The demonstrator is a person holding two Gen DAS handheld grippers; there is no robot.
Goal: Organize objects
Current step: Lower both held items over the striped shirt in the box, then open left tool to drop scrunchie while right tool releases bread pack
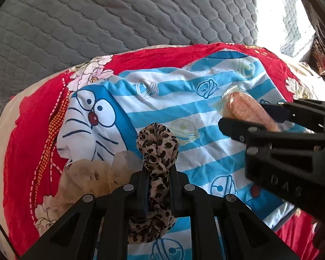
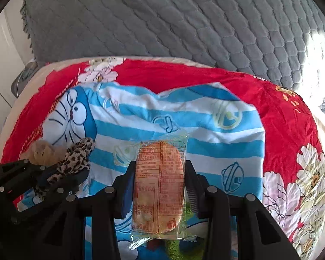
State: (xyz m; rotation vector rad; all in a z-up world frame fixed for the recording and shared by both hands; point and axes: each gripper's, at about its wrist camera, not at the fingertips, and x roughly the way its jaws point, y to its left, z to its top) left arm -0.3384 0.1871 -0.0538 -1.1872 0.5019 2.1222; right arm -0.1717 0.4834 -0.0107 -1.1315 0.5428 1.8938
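Scrunchie (image 1: 157, 151) above striped cloth (image 1: 184, 99)

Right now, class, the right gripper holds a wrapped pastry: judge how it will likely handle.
The wrapped pastry looks light and fairly soft, so hard squeezing by the right gripper could crush it. Its clear glossy wrapper probably slips easily. It looks flat and round, so once laid flat on the striped cloth it should not roll.
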